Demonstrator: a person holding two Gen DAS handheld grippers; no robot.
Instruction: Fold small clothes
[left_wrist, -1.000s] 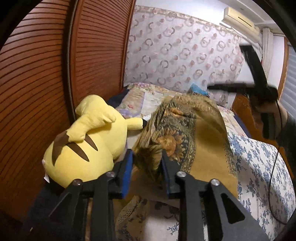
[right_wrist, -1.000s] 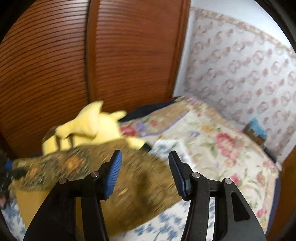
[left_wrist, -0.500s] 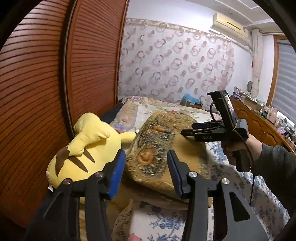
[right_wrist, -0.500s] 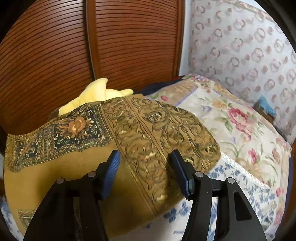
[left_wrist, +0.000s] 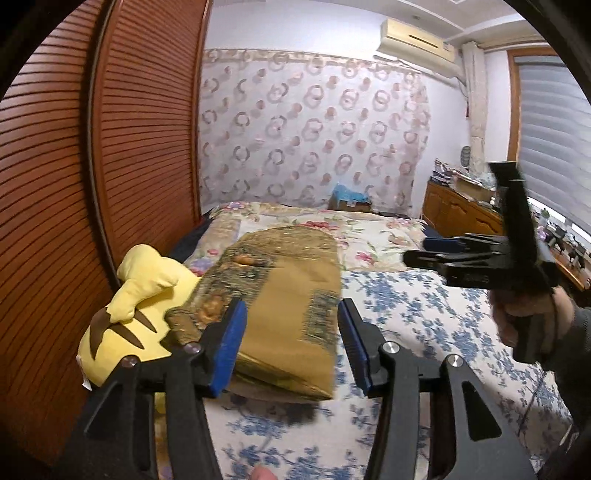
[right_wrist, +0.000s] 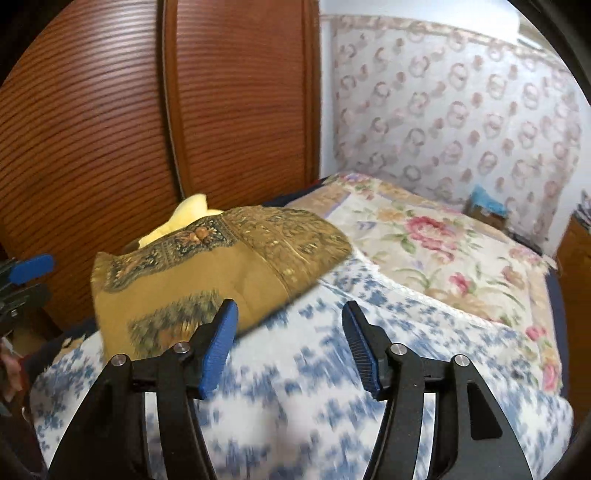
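Left wrist view, folded mustard paisley cloth (left_wrist: 288, 306) lying on the bed (left_wrist: 424, 321) beside a yellow plush toy (left_wrist: 144, 306), left claw (left_wrist: 290, 345) opening with nothing clamped, right claw (right_wrist: 290, 345) opening over the bedspread, empty.

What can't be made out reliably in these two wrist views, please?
- Yellow plush toy: right wrist view shows only a tip; the folded ochre cloth hides the rest.
- Cloth's layers underneath: hidden by its own top face, both views.
- Right gripper: motion-blurred in the left wrist view.
- Blue-flowered bedspread: print smeared by blur, right wrist view.
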